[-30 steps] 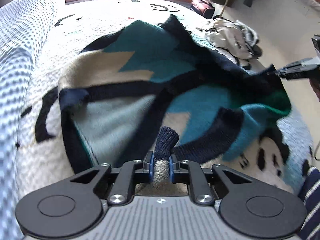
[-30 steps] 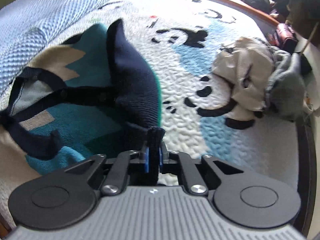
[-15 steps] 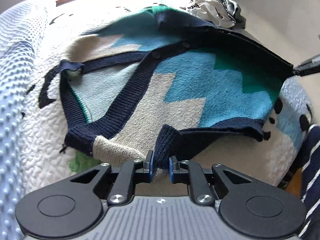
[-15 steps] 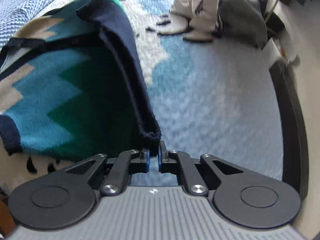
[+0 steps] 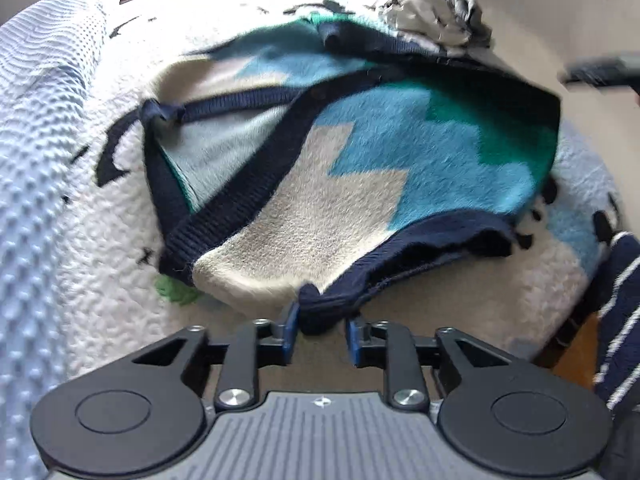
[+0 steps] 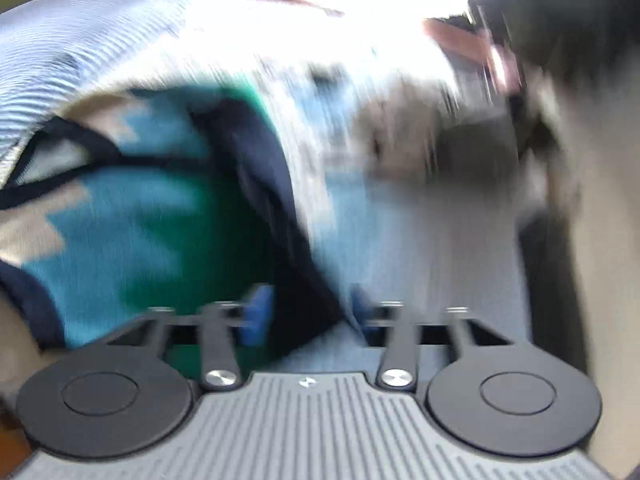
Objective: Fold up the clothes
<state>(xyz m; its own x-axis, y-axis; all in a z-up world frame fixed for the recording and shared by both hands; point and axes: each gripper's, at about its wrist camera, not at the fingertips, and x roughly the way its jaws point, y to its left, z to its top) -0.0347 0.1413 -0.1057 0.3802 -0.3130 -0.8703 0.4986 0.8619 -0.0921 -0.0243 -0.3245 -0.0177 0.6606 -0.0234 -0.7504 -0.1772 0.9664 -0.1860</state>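
Note:
A knit cardigan (image 5: 360,168) in navy, teal, green and beige lies spread on the quilted bed cover (image 5: 80,240). My left gripper (image 5: 318,338) is open, with the navy hem corner (image 5: 320,308) lying loose between its fingers. My right gripper (image 6: 310,312) is open too; the navy edge of the cardigan (image 6: 272,200) runs down between its fingers. The right wrist view is blurred by motion. The right gripper also shows in the left wrist view (image 5: 596,70), at the cardigan's far right edge.
A crumpled pile of pale and grey clothes (image 5: 432,16) lies at the far end of the bed. A light blue textured blanket (image 5: 36,120) lies along the left. A navy striped sleeve (image 5: 616,320) is at the right edge, by the bed's side.
Both grippers have opened and let go of the cardigan corners. The cardigan has dropped flat onto the bed. The right gripper is moving fast.

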